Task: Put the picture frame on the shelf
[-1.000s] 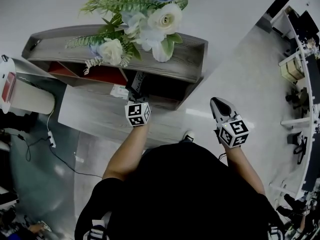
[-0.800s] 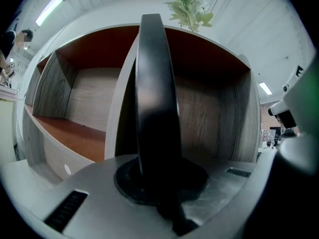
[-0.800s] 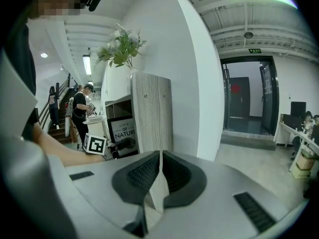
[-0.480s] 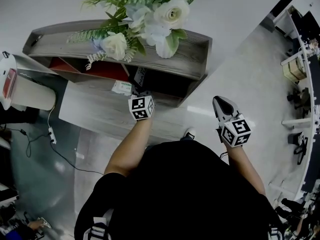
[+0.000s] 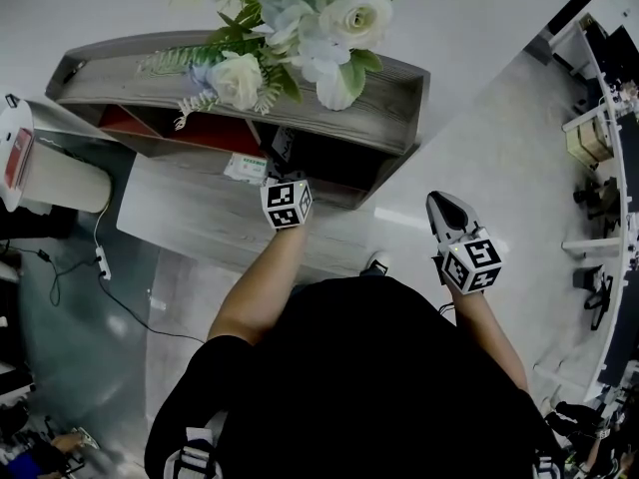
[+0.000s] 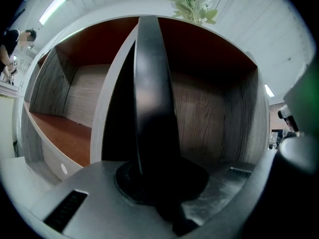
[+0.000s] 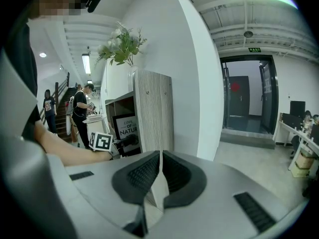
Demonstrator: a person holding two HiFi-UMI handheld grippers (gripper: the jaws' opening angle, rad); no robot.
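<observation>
- Left gripper [image 5: 281, 168] is clenched on the black picture frame [image 6: 152, 98], which stands edge-on inside the wooden shelf's [image 5: 384, 118] right compartment, at 6 o'clock from the flower bouquet [image 5: 300, 38].
- Right gripper [image 5: 440, 208] is pinched closed and empty, at 3 o'clock from the left gripper.

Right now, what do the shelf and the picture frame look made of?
The shelf: likely wood or wood-look laminate, matte grey with visible grain. The picture frame: smooth black with a faint sheen, perhaps plastic or painted wood; can't tell which.
</observation>
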